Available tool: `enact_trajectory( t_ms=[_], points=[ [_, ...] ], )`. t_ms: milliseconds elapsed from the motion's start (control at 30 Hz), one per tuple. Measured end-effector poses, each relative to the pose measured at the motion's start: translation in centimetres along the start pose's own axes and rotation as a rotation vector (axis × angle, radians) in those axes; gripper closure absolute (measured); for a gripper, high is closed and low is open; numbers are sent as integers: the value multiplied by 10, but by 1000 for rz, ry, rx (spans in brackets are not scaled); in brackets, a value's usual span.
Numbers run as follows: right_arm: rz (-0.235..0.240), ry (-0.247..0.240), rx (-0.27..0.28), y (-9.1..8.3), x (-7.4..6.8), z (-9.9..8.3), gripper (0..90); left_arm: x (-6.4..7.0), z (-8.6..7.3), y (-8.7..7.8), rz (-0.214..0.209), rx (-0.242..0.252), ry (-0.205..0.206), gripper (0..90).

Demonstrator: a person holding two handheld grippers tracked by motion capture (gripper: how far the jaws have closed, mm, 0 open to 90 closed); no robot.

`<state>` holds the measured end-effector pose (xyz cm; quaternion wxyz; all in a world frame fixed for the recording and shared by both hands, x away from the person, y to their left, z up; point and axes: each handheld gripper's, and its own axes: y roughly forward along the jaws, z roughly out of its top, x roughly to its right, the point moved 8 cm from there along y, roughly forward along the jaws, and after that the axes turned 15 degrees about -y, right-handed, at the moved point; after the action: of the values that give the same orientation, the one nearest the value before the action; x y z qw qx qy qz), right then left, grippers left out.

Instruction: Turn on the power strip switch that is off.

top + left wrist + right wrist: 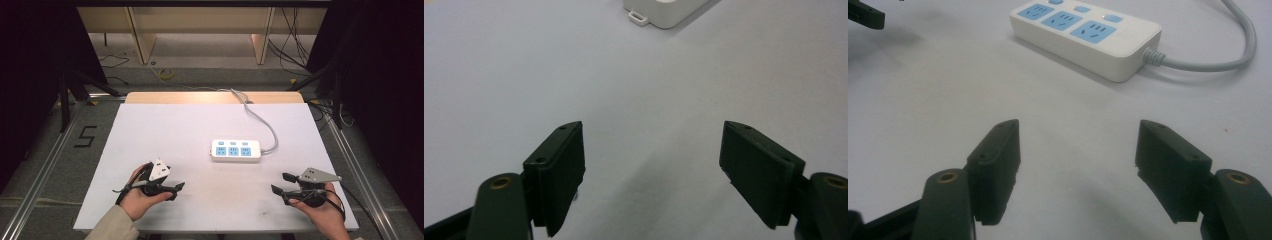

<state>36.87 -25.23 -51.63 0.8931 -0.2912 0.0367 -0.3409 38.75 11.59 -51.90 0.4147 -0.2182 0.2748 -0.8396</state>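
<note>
Power strip (235, 150), white with three blue sockets, lay mid-desk (165, 130), grey cable (265, 125) trailing behind it. Left gripper (175, 189) sat near the strip's left, right gripper (280, 184) near its right; both jaws stood wide apart, holding nothing.

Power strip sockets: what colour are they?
Light blue, on the white power strip; clearest in the right gripper view.

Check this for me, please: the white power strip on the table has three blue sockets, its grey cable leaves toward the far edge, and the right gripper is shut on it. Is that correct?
Not quite. The right gripper is open and holds nothing; the right gripper view shows its jaws spread apart, short of the power strip. The three blue sockets and the grey cable are as you say.
</note>
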Motion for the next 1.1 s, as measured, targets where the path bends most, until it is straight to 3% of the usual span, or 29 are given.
enact_trajectory(
  t_ms=[233, 367, 733, 933, 1100],
  points=[
    [8, -11, -5, -1, -3, 1, 392, -2, 1, -1, 12, 5, -2, 273],
    [9, -31, -20, -3, -5, 3, 468, -7, 1, -2, 29, 9, -6, 282],
    [15, -66, -65, -5, -4, 5, 737, -15, 0, -3, 51, 3, -24, 282],
    [27, -105, -117, -4, -4, 6, 900, -16, -1, -2, 63, -7, -22, 280],
    [45, -114, -166, 1, -6, 10, 900, -15, 0, -2, 62, 0, -22, 281]
  ],
)
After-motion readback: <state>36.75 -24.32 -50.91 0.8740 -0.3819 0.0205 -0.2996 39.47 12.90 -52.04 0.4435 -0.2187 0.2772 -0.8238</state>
